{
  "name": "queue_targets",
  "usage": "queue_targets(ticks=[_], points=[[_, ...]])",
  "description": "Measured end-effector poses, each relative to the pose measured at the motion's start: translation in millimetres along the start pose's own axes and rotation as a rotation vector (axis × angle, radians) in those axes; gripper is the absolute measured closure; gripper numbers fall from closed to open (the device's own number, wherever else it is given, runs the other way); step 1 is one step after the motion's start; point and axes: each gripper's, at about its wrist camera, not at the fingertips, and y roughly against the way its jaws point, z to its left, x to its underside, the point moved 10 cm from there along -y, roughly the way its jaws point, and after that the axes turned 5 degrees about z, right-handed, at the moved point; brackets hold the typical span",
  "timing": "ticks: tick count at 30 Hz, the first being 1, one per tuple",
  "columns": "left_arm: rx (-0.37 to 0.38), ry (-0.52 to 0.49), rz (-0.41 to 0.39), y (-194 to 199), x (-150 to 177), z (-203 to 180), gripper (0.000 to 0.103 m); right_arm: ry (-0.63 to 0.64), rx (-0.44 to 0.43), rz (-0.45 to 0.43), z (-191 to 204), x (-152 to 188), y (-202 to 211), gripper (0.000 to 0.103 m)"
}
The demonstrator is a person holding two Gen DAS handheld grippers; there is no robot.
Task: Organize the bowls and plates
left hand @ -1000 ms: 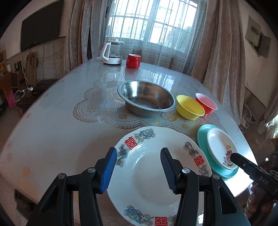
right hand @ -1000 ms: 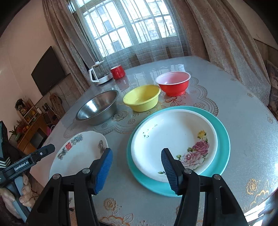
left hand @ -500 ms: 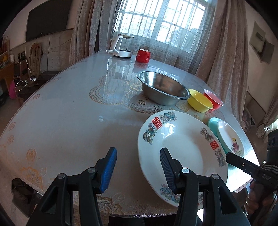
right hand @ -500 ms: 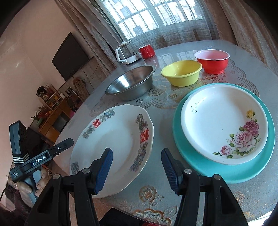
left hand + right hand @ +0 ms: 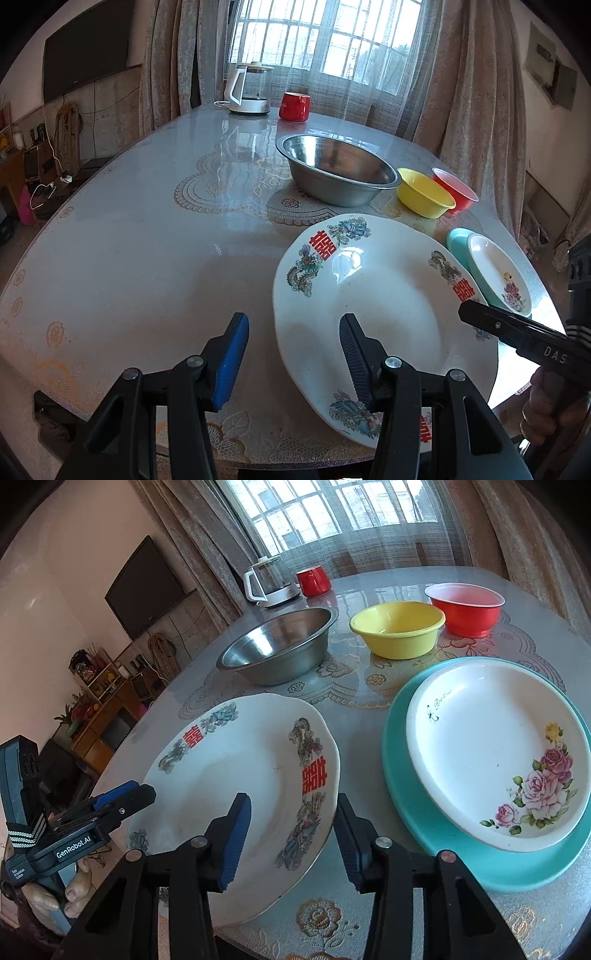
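A large white plate with red characters and dragon prints point(image 5: 384, 306) point(image 5: 243, 775) lies at the table's near edge. My left gripper point(image 5: 291, 363) is open, straddling the plate's left rim. My right gripper point(image 5: 291, 843) is open, straddling the plate's right rim. A white rose plate point(image 5: 491, 746) point(image 5: 498, 277) rests on a teal plate point(image 5: 413, 812) to the right. Behind stand a steel bowl point(image 5: 332, 170) point(image 5: 280, 646), a yellow bowl point(image 5: 424, 192) point(image 5: 399, 627) and a red bowl point(image 5: 456, 190) point(image 5: 465, 607).
A glass kettle point(image 5: 249, 88) point(image 5: 267, 581) and a red mug point(image 5: 294, 106) point(image 5: 313, 580) stand at the table's far side by the curtained window. The round table point(image 5: 129, 240) has a patterned cover. Shelves and a TV are at the left.
Both grippers have shifted so their open fingers now straddle opposite rims of the dragon plate. The plates and bowls have not moved.
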Motion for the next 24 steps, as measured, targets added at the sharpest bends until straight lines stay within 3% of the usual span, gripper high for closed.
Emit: queue_targets(ticks=[10, 15, 24], points=[[-0.001, -0.030, 0.010, -16, -1, -9, 0.066, 0.012, -0.011, 0.031, 2, 5, -16, 0.067], [-0.022, -0.038, 0.007, -21, -1, -9, 0.068, 0.018, -0.009, 0.031, 2, 5, -16, 0.067], [0.023, 0.006, 0.010, -16, -3, -6, 0.068, 0.041, 0.021, 0.032, 4, 4, -16, 0.068]])
